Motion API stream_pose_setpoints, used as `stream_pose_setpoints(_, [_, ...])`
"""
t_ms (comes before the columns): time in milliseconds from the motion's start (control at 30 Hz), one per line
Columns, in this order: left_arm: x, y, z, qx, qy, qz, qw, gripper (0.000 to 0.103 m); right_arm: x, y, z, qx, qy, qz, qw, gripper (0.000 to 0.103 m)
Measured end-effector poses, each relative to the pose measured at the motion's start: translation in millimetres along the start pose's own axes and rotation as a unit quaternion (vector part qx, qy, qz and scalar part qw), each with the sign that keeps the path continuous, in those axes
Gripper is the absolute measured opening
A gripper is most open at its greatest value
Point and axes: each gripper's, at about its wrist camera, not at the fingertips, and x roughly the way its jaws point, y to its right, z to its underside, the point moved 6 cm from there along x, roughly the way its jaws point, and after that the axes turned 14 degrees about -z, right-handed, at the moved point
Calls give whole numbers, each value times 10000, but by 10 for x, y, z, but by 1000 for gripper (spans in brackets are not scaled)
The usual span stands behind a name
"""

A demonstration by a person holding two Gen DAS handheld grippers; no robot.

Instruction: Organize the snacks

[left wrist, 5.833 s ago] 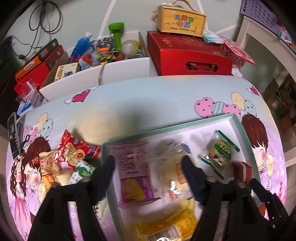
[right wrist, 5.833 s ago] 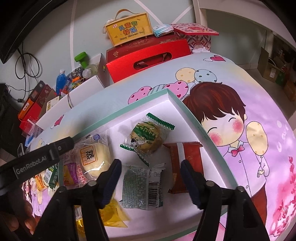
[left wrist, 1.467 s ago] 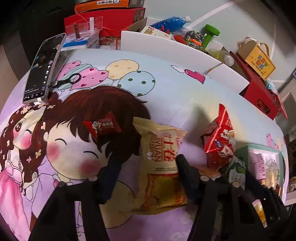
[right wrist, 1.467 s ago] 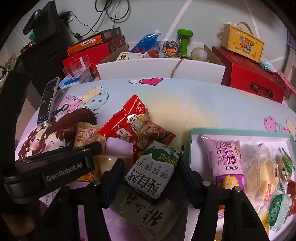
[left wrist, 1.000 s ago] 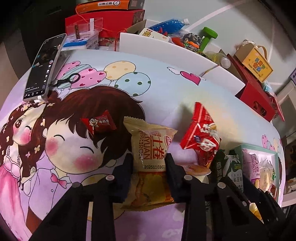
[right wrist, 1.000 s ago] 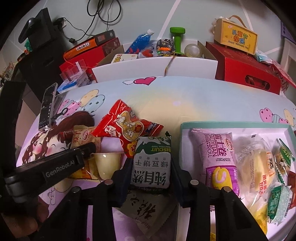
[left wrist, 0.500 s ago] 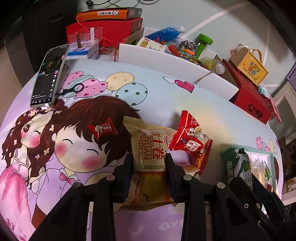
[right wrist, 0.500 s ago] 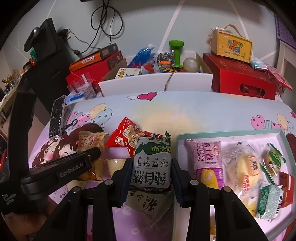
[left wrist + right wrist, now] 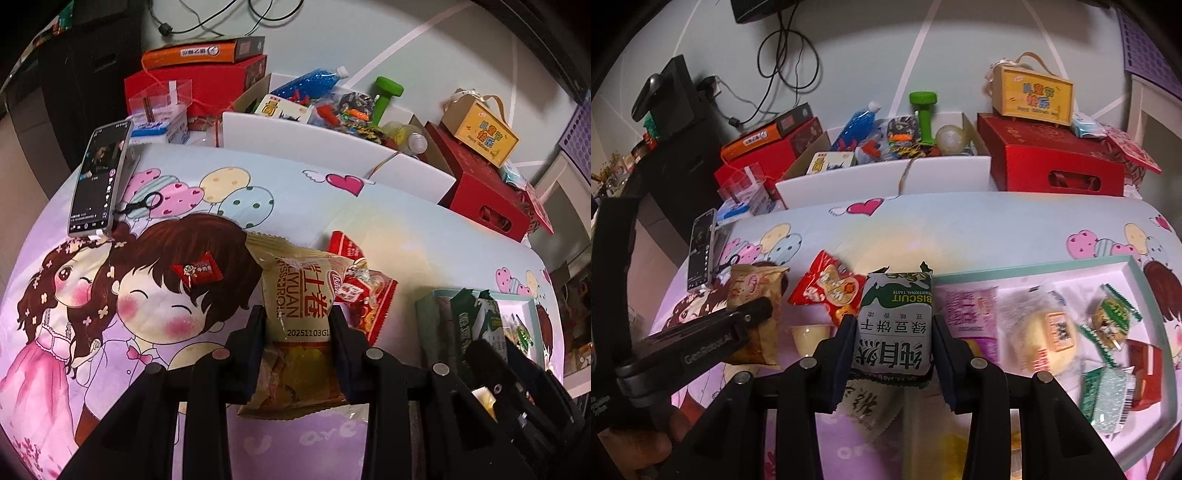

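My left gripper (image 9: 297,319) is shut on a yellow egg-roll packet (image 9: 303,295) and holds it above the cartoon tablecloth. In the right wrist view that packet (image 9: 753,291) hangs at the left under the left gripper's arm. My right gripper (image 9: 894,328) is shut on a green-and-white biscuit packet (image 9: 894,332), lifted beside the teal-rimmed white tray (image 9: 1134,269). The tray holds a purple packet (image 9: 967,314), a yellow bun (image 9: 1045,339) and several small snacks. A red snack bag (image 9: 831,288) and a small red candy (image 9: 197,273) lie on the cloth.
A phone (image 9: 99,181) lies at the table's far left edge. Behind the table stand a white box of clutter (image 9: 886,177), red boxes (image 9: 1052,162) and a yellow carton (image 9: 1034,92). A jelly cup (image 9: 809,338) and a flat beige packet (image 9: 868,402) lie under my right gripper.
Both grippers shut on their packets, then rose with them. The table looks farther away now, and the yellow and the biscuit packets hang clear of the cloth.
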Motion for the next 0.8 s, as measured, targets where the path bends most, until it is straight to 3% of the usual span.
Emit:
stream_pose_setpoints(467, [-359, 569, -7, 608, 391, 224, 9971, 35, -535, 733, -134, 654, 460, 516, 9955, 43])
stream_pose_setpoints(800, [-574, 1197, 154, 1336, 564, 461, 9884, 35, -1012, 1389, -105, 1361, 869, 867, 9831, 43])
